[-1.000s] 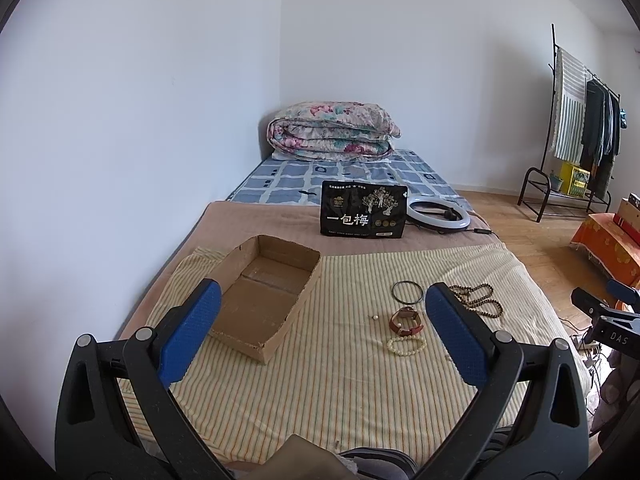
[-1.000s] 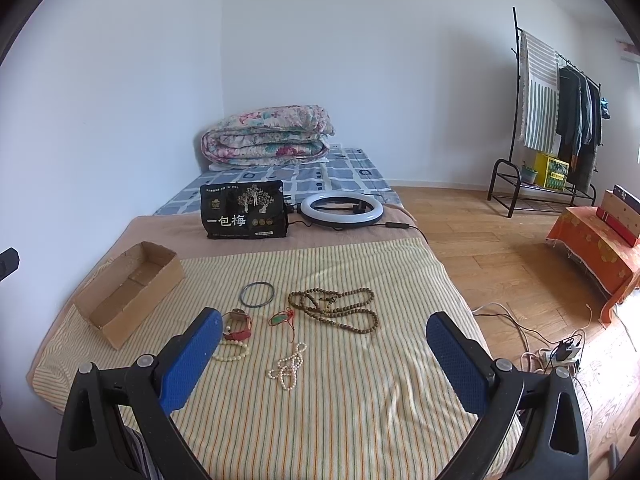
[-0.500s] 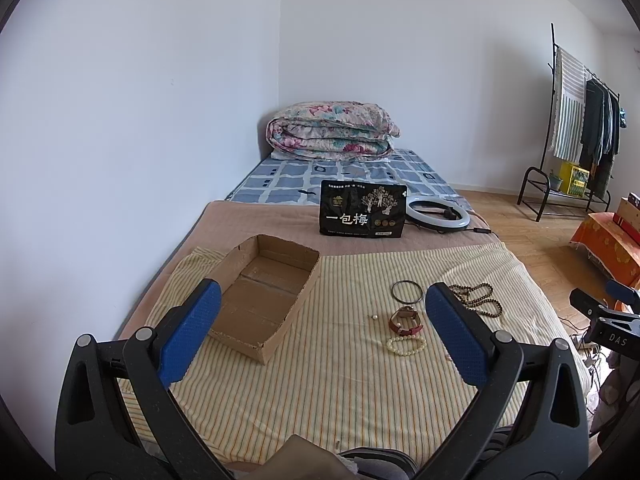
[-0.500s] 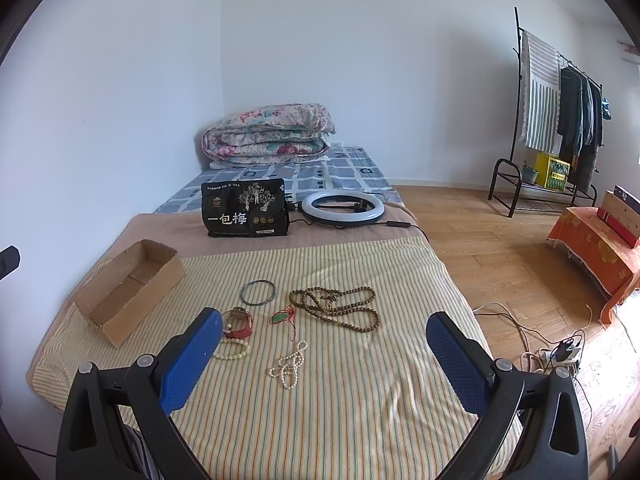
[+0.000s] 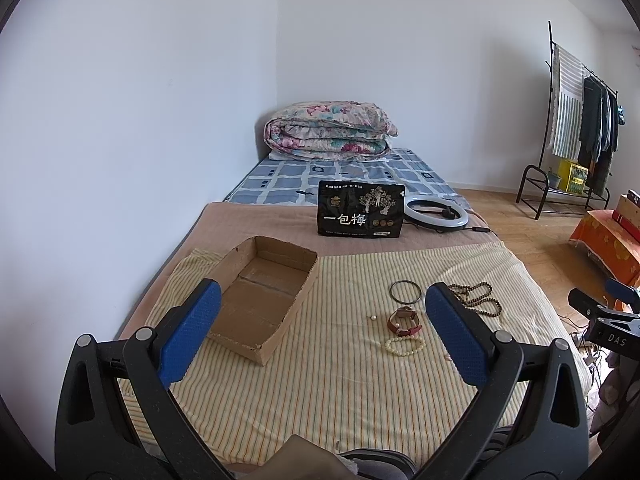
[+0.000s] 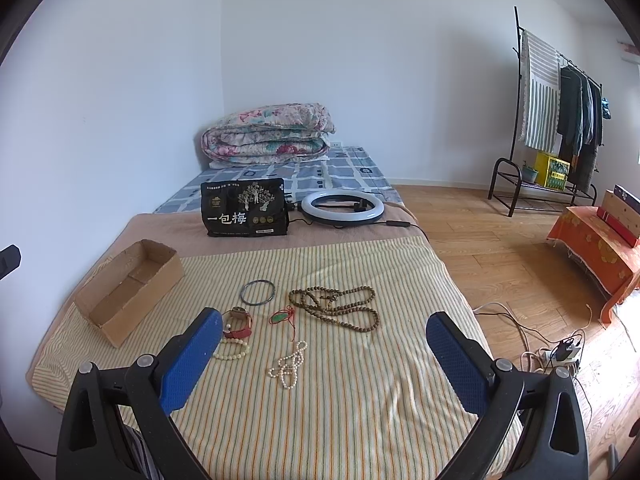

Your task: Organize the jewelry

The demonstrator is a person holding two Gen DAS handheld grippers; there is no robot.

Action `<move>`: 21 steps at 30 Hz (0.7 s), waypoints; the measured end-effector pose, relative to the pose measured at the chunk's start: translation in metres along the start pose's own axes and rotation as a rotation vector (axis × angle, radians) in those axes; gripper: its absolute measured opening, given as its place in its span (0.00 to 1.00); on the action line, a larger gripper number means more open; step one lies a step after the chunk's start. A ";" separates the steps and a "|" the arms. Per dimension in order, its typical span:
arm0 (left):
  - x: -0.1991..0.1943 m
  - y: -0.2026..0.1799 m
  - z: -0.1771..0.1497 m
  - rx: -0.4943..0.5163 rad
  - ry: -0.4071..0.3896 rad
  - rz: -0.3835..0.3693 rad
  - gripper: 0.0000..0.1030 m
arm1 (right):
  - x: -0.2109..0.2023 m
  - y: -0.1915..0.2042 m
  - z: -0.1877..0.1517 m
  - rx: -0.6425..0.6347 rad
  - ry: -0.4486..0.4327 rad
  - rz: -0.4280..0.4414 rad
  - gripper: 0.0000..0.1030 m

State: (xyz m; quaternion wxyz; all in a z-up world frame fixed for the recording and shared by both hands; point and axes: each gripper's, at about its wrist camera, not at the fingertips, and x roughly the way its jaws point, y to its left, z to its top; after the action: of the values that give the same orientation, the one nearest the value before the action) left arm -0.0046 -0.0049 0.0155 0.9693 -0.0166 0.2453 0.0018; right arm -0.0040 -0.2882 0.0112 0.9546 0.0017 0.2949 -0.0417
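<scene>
Jewelry lies spread on a striped cloth (image 6: 360,400) over a low bed. In the right wrist view I see a dark bangle (image 6: 258,292), a long brown bead necklace (image 6: 340,306), a red-cord pendant (image 6: 282,317), a red-strap watch (image 6: 240,322), a cream bead bracelet (image 6: 232,350) and a white pearl strand (image 6: 290,364). An empty cardboard box (image 5: 260,300) sits at the left. My left gripper (image 5: 320,336) and right gripper (image 6: 324,360) both hover open above the near edge, holding nothing. A loose pearl (image 5: 373,317) lies by the watch (image 5: 405,321).
A black snack bag (image 6: 245,213) and a ring light (image 6: 342,206) with its cable sit behind the cloth; a folded floral quilt (image 6: 268,132) lies at the wall. A clothes rack (image 6: 560,112), orange-covered table (image 6: 596,252) and floor cables (image 6: 560,352) are at the right.
</scene>
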 end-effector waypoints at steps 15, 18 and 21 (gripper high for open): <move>-0.001 -0.005 -0.003 0.003 0.009 -0.001 1.00 | 0.007 -0.001 -0.005 0.002 0.017 -0.004 1.00; 0.001 -0.006 -0.004 0.004 0.015 -0.001 1.00 | 0.010 -0.001 -0.005 0.003 0.022 -0.005 1.00; 0.011 -0.004 -0.007 0.007 0.024 0.003 1.00 | 0.012 -0.002 -0.007 0.005 0.027 -0.009 1.00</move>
State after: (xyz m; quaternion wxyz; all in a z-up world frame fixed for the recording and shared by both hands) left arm 0.0016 -0.0094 0.0042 0.9663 -0.0129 0.2571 0.0025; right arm 0.0022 -0.2906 -0.0011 0.9504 0.0033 0.3075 -0.0465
